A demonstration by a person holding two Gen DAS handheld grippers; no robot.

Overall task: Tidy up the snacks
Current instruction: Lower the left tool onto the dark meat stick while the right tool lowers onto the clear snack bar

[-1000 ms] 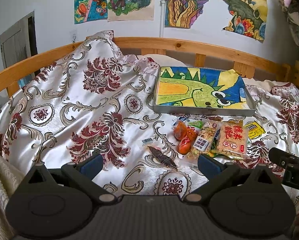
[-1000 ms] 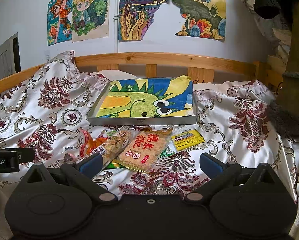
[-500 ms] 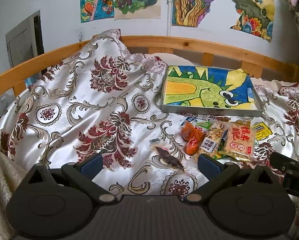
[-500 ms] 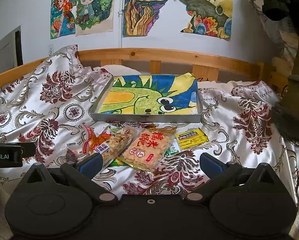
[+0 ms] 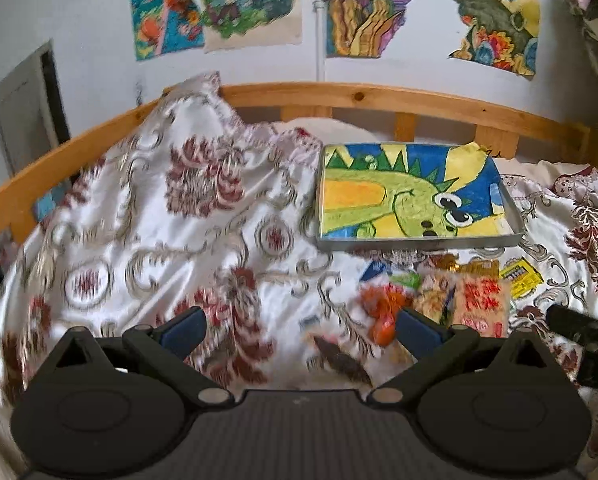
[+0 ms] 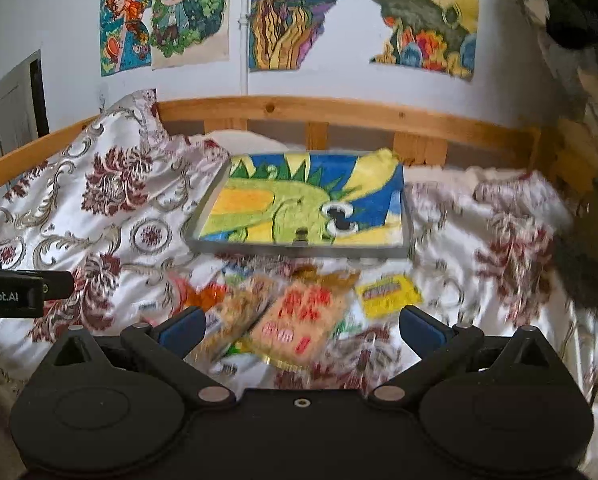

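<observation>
Several snack packets lie on the bedspread in front of a grey tray [image 5: 415,243] lined with a dragon drawing: an orange packet [image 5: 381,310], a rice-cracker bag with red print [image 5: 481,304], a yellow packet [image 5: 521,276] and a dark brown snack [image 5: 341,360]. My left gripper [image 5: 301,330] is open and empty, hovering just before the dark snack. My right gripper [image 6: 301,326] is open and empty above the cracker bag [image 6: 299,320], with the yellow packet [image 6: 387,294] and the tray [image 6: 299,249] beyond. Both views are blurred.
The patterned satin bedspread [image 5: 159,220] is rumpled and rises at the back left. A wooden bed rail [image 5: 379,98] runs behind the tray. The other gripper's body shows at the right edge [image 5: 583,330] and at the left edge [image 6: 15,292].
Both grippers have moved forward and closer to the snacks and tray, which now look larger. Jaws have stayed open. No snack has moved.
</observation>
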